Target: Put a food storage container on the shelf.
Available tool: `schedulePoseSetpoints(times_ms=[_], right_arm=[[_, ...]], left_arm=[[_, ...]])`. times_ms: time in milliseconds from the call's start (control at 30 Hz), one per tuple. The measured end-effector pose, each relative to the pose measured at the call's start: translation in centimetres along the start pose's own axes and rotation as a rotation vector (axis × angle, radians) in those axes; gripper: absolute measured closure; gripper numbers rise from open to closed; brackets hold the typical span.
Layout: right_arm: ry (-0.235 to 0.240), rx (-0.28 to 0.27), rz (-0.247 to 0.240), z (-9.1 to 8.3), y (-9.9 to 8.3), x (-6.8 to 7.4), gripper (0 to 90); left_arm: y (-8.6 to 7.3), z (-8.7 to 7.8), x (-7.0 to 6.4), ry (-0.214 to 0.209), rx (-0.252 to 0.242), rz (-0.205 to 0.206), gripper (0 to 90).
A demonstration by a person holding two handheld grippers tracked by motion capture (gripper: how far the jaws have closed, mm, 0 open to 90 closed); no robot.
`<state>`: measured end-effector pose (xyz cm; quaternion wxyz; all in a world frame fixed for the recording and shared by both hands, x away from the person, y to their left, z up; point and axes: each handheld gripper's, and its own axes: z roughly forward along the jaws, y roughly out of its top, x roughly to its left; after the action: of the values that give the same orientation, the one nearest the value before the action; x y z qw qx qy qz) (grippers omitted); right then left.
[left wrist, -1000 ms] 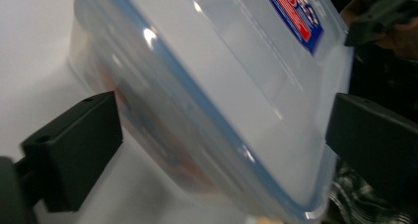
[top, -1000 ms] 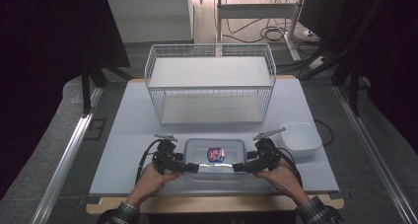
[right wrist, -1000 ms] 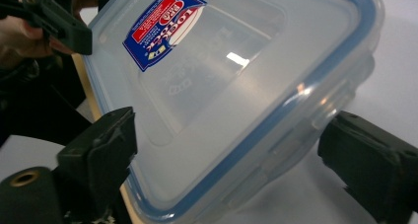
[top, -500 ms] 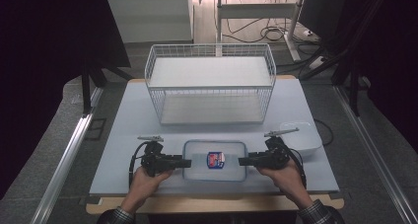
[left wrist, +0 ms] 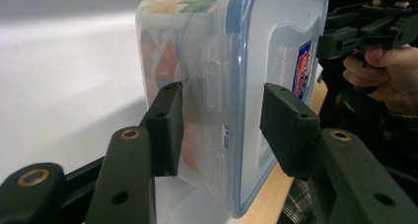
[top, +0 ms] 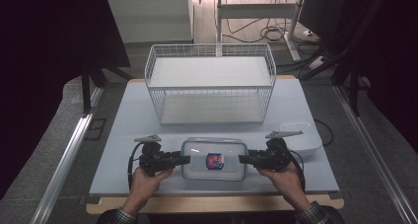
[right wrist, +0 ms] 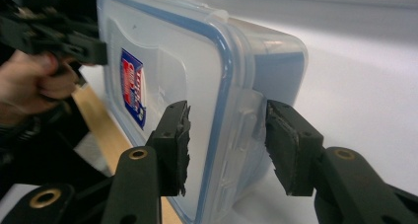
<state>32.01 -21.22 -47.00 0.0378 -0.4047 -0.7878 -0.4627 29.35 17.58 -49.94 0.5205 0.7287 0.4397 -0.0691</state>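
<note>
Left tool, held in the person's left hand, points rightward at the left short end of the one clear lidded container; its jaws are spread wide and straddle the end latch, one above the lid and one below the rim. In the left gripper view the left tool has both pads clear of the plastic, touching nothing.

One container lies flat on the pale desk near the front edge, between the two tools. One white wire basket stands behind it, well apart. One white bowl sits just beyond the right tool.

Right tool, held in the right hand, points leftward at the container's right short end. In the right gripper view the right tool is likewise spread, its jaws bracketing the latch on that end; whether the pads touch the plastic cannot be told.

The high view shows the basket, the bowl and the symmetric placement of both tools. The left gripper view shows coloured contents through the container wall and a red and blue label on the blue-rimmed lid. The right gripper view shows the same label on the container, with the left tool beyond it.
</note>
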Motion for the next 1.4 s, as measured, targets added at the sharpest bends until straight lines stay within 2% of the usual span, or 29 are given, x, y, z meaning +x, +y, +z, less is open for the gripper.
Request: schedulePoseSetpoints(times_ms=[100, 233, 333, 433, 467, 533, 633, 800, 933, 1033, 1167, 1400], right_arm=[[0.009, -0.008, -0.001, 0.1, -0.1, -0.2, 53.5], [-0.002, -0.015, -0.030, 0.1, 0.2, 0.0, 53.5], [0.019, -0.023, -0.029, 0.4, 0.1, -0.5, 53.9], [0.021, -0.019, -0.039, 0.6, -0.1, -0.5, 51.2], [0.027, -0.020, -0.032, 0.7, -0.3, -0.6, 50.6], [0.040, 0.009, -0.014, 0.9, -0.7, -0.8, 48.8], [0.063, 0.005, 0.018, 1.0, -1.2, -1.0, 49.6], [0.065, 0.009, 0.026, 1.0, -1.0, -1.1, 50.8], [0.086, -0.010, 0.068, 0.9, -1.1, -1.3, 52.2], [0.086, -0.014, 0.090, 1.0, -0.9, -1.4, 52.2], [0.091, -0.027, 0.098, 0.8, -0.3, -1.5, 52.3], [0.096, -0.062, 0.059, -0.2, 2.1, -1.0, 52.4]], left_arm=[[-0.2, 0.0, 0.2, -0.003, -0.005, 0.001, 52.5], [-0.2, 0.1, 0.3, 0.006, -0.008, 0.009, 52.5], [-0.4, 0.2, 1.0, -0.016, -0.016, -0.019, 52.4], [-0.4, 0.2, 0.9, -0.011, -0.012, -0.011, 52.4], [-0.5, 0.2, 0.9, -0.013, -0.012, -0.010, 52.4], [-0.6, 0.1, 0.9, -0.012, -0.011, -0.010, 52.5], [-0.7, 0.1, 1.0, -0.018, -0.013, -0.002, 52.6], [-0.9, 0.1, 1.1, -0.023, -0.022, -0.003, 52.4], [-0.9, 0.2, 1.0, -0.011, -0.035, -0.030, 51.8], [-0.8, 0.2, 1.1, -0.007, -0.034, -0.045, 51.7], [-0.1, 0.0, 0.8, -0.006, -0.042, -0.041, 51.9], [2.2, -1.1, -0.1, 0.005, -0.075, 0.000, 51.9]])
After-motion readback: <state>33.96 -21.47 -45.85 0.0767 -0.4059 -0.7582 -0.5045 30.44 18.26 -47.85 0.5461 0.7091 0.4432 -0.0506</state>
